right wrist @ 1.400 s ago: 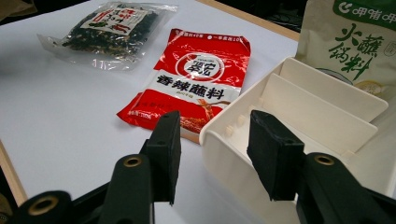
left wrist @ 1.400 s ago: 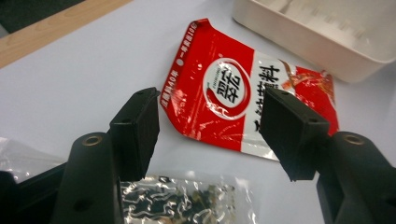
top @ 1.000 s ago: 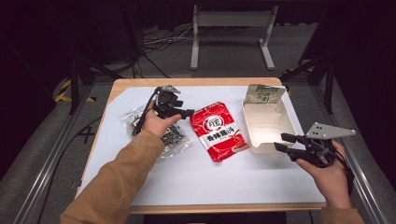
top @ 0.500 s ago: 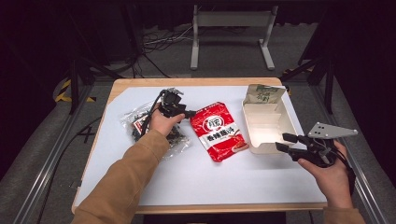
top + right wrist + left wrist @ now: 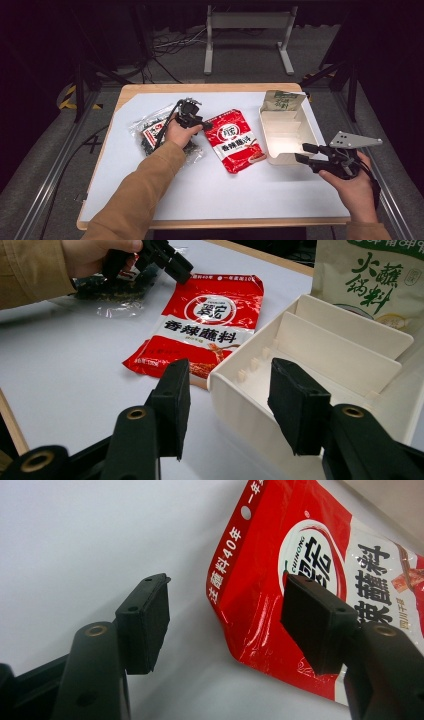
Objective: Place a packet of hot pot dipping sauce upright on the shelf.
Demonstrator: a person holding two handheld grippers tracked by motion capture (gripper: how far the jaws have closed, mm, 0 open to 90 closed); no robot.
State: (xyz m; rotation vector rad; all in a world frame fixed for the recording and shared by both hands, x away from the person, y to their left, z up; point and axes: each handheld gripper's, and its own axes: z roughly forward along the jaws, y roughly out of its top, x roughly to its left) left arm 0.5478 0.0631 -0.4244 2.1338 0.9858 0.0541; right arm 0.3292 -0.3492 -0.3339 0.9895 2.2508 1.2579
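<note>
A red seasoning packet (image 5: pixel 234 140) lies flat in the middle of the white table mat. My left gripper (image 5: pixel 202 125) is open at the packet's top-left corner. In the left gripper view the packet (image 5: pixel 300 545) has its edge between the spread jaws, with the right-hand pad (image 5: pixel 312 625) over the red foil. My right gripper (image 5: pixel 302 152) is open and holds nothing. It hovers at the near left corner of a white divided box (image 5: pixel 287 137). In the right gripper view that box's corner (image 5: pixel 235 390) sits between the jaws, with the packet (image 5: pixel 200 330) beyond.
A clear bag of dark dried food (image 5: pixel 152 132) lies under the left hand. A green and white pouch (image 5: pixel 284 101) stands at the box's far end. The wooden table edge (image 5: pixel 200 87) runs behind the mat, and bare mat (image 5: pixel 225 195) lies in front.
The left hand has slid a little right and nearer, bringing its gripper to the red packet's corner. The right gripper has hardly moved.
</note>
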